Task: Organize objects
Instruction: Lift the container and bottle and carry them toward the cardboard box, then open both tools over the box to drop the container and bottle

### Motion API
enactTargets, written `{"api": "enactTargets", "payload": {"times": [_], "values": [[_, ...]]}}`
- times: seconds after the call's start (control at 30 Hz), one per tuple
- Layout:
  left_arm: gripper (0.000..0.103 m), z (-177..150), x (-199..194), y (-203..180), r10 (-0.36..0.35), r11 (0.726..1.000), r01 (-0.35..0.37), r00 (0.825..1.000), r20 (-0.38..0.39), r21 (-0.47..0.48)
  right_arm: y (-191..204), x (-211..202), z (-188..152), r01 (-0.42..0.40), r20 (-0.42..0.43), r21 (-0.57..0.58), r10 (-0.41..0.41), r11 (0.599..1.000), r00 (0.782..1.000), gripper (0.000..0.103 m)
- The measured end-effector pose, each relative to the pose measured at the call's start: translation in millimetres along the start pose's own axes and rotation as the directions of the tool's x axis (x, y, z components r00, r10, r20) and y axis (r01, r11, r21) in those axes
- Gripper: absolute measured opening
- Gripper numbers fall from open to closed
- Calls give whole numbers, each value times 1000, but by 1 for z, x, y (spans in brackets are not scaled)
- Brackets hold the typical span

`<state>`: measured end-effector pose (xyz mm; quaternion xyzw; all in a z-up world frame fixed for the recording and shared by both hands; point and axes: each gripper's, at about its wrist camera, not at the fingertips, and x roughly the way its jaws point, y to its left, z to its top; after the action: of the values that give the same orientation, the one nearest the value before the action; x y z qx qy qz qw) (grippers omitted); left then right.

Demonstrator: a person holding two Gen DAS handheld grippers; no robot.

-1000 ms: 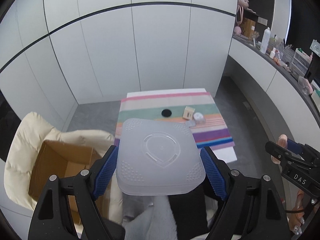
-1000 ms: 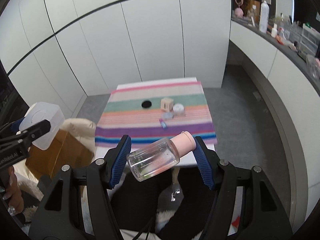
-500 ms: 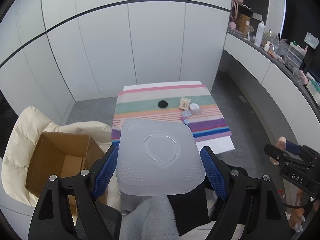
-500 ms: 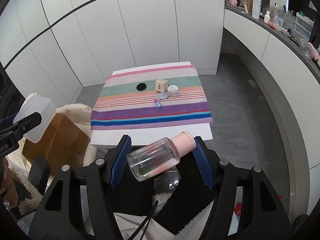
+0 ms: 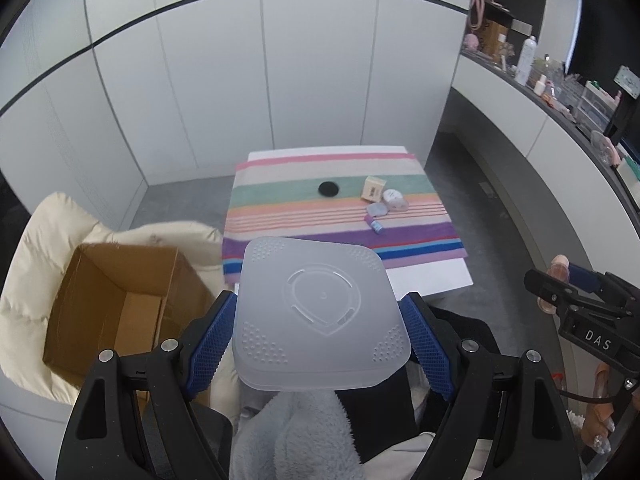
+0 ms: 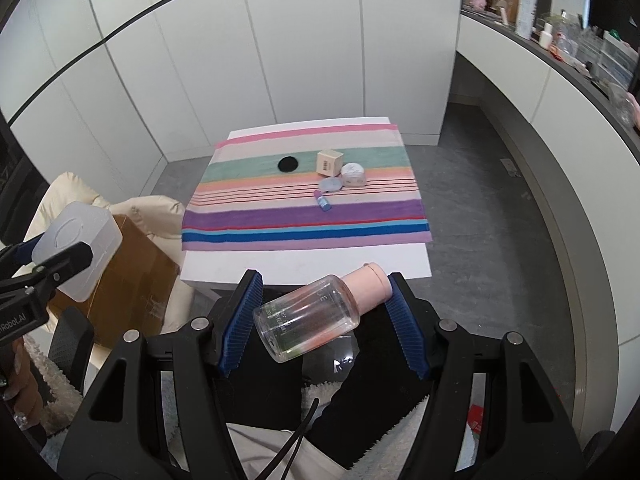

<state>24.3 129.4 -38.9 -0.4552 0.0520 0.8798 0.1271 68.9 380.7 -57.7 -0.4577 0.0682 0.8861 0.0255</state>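
My left gripper (image 5: 320, 340) clamps a frosted plastic box (image 5: 320, 312), my right gripper (image 6: 320, 316) pinches a clear pink-capped bottle (image 6: 316, 314), both short of the bench's (image 6: 304, 266) near edge.

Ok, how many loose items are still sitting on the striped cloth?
5, all toward the far right of the striped cloth: a black disc, a small beige box, a round white jar, a bluish lid, and a small purple-blue tube. Others could be hidden behind them.

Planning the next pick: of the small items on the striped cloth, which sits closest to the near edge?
The small blue and purple tube, lying on its side. The black disc, beige box and two round containers sit farther back.
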Motion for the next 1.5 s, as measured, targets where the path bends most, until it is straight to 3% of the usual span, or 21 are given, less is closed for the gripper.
{"api": "enactTargets", "payload": {"times": [0.27,0.43,0.7,0.9,1.0,1.17,1.3,1.4,1.5], "values": [[84,-21,-10,47,78,991,-79,997,-15,-104,52,18,3,-87,-25,-112,85,990,996,66],[84,-40,-21,85,155,968,-157,988,-27,-194,104,35,1,-164,-65,-217,154,962,986,66],[84,-84,-40,153,271,890,-284,959,-88,-356,192,53,-17,-314,-158,-375,274,872,949,66],[84,-114,-53,187,326,827,-349,936,-130,-440,252,62,-36,-417,-250,-455,336,787,908,66],[84,-123,-56,196,331,810,-358,933,-141,-465,273,60,-43,-454,-282,-486,358,747,890,66],[84,-123,-51,202,326,804,-356,934,-148,-476,290,62,-45,-483,-304,-506,376,715,875,66],[84,-113,-37,212,292,814,-324,946,-144,-482,300,66,-38,-534,-344,-486,411,692,845,66],[84,-103,-26,225,307,804,-340,940,-151,-487,312,70,-30,-535,-340,-492,414,686,844,66],[84,-93,-14,247,352,782,-383,922,-160,-492,331,80,-17,-518,-324,-506,404,689,855,66]]}}
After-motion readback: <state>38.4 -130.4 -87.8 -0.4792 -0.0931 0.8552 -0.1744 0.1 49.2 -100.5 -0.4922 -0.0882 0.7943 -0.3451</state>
